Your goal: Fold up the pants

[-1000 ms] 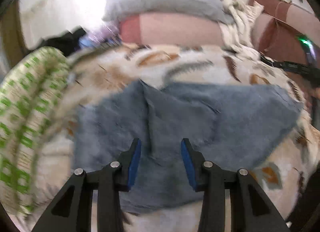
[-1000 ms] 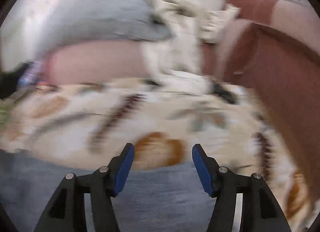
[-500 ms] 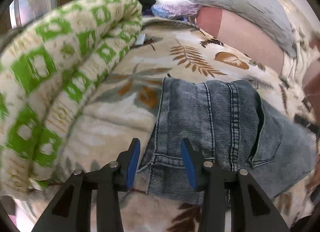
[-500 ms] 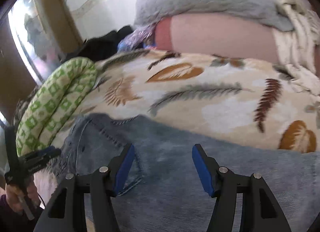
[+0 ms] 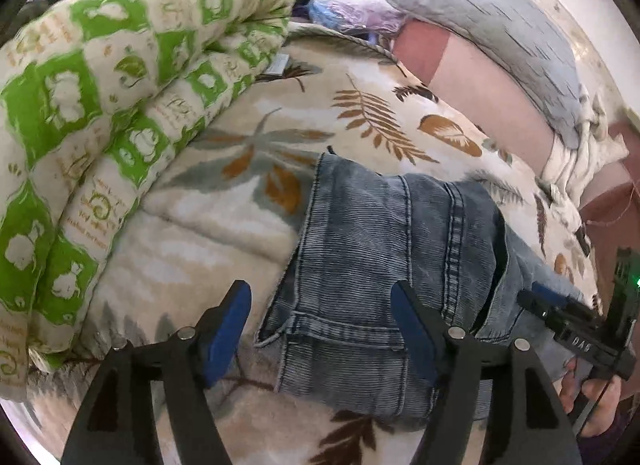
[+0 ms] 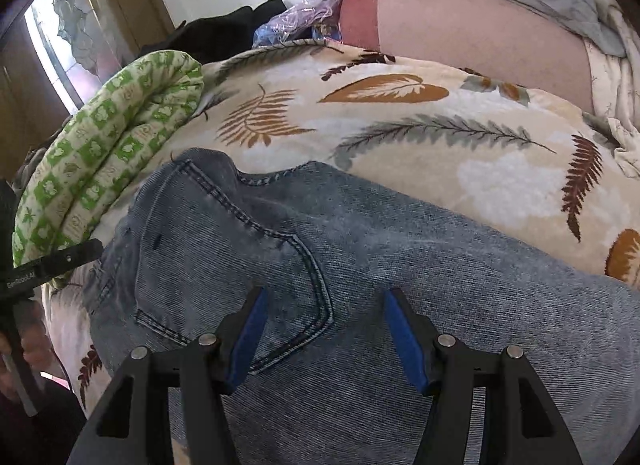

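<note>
Left wrist — jeans (image 5: 372,265) under claw (image 5: 320,329).

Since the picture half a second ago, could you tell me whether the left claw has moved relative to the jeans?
Yes. The left claw has just been opening, its fingers now straddling the corner of the jeans without pressing; against the green quilt its position has barely shifted.

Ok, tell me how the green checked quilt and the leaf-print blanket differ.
The green checked quilt is rolled into a thick bundle; the leaf-print blanket is spread flat.
The quilt bears green squares with small white figures; the blanket has brown and grey fern leaves on cream.
The quilt carries nothing; the jeans lie on the blanket.
Both are soft, cream-based bedding, and the quilt rests along the blanket's edge.
</note>
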Tool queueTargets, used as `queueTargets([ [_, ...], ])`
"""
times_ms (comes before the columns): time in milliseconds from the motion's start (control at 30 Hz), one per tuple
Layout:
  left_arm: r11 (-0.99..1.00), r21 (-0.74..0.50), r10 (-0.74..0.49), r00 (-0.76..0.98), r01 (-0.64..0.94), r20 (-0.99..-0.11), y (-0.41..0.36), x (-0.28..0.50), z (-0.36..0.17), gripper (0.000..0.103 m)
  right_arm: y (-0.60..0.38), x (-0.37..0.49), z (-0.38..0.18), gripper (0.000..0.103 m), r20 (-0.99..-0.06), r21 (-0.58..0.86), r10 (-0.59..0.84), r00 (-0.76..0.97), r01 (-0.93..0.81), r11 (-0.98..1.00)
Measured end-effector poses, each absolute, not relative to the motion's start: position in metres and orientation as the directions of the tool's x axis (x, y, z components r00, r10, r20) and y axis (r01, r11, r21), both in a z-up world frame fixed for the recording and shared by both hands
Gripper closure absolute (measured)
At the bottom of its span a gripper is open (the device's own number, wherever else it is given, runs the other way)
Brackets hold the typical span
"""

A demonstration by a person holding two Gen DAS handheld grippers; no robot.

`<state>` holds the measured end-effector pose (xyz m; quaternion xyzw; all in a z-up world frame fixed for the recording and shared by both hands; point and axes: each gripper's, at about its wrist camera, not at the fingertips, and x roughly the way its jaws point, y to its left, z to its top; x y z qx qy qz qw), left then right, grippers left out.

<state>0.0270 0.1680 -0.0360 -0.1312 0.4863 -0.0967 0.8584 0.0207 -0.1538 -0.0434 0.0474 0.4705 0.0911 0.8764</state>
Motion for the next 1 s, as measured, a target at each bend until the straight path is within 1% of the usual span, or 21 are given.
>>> queueTargets([
  [133, 0.949, -0.316, -0.267, 0.511, -0.009, -0.817, 0.182, 0.028, -0.039, 0.030, -0.158, 0.021, -0.049, 0.039, -0.827, 0.171, 0.200, 0.525, -0.104, 0.980],
  [267, 0.931, -0.364, -0.311, 0.466, -0.026, -0.828, 0.190, 0.028, -0.047, 0.030, -0.163, 0.022, -0.050, 0.039, -0.828, 0.193, 0.211, 0.519, -0.090, 0.977],
  [533, 0.947, -0.322, -0.295, 0.413, 0.004, -0.862, 0.181, 0.017, -0.056, 0.030, -0.158, 0.023, -0.053, 0.039, -0.836, 0.165, 0.191, 0.514, -0.096, 0.982],
  [600, 0.953, -0.301, -0.282, 0.419, 0.021, -0.863, 0.175, 0.016, -0.055, 0.032, -0.158, 0.024, -0.054, 0.039, -0.837, 0.165, 0.191, 0.512, -0.096, 0.982],
  [633, 0.954, -0.297, -0.283, 0.425, 0.034, -0.860, 0.173, 0.015, -0.054, 0.036, -0.158, 0.024, -0.054, 0.039, -0.838, 0.166, 0.191, 0.512, -0.095, 0.982],
  [667, 0.952, -0.301, -0.292, 0.426, 0.048, -0.856, 0.171, 0.015, -0.053, 0.049, -0.158, 0.024, -0.054, 0.039, -0.838, 0.167, 0.192, 0.511, -0.094, 0.981],
  [700, 0.951, -0.304, -0.300, 0.421, 0.058, -0.856, 0.170, 0.014, -0.053, 0.052, -0.158, 0.024, -0.055, 0.039, -0.838, 0.168, 0.192, 0.511, -0.093, 0.981],
  [733, 0.957, -0.282, -0.280, 0.428, 0.059, -0.860, 0.168, 0.014, -0.053, 0.059, -0.158, 0.024, -0.054, 0.039, -0.838, 0.167, 0.192, 0.511, -0.094, 0.981],
  [767, 0.965, -0.254, -0.257, 0.438, 0.066, -0.862, 0.166, 0.013, -0.052, 0.074, -0.158, 0.024, -0.054, 0.039, -0.838, 0.166, 0.191, 0.511, -0.095, 0.982],
  [800, 0.972, -0.221, -0.231, 0.449, 0.074, -0.863, 0.165, 0.012, -0.051, 0.079, -0.158, 0.024, -0.054, 0.039, -0.838, 0.166, 0.191, 0.512, -0.094, 0.982],
  [1000, 0.977, -0.191, -0.215, 0.480, 0.099, -0.851, 0.165, 0.008, -0.046, 0.086, -0.159, 0.024, -0.054, 0.039, -0.837, 0.174, 0.198, 0.511, -0.094, 0.980],
])
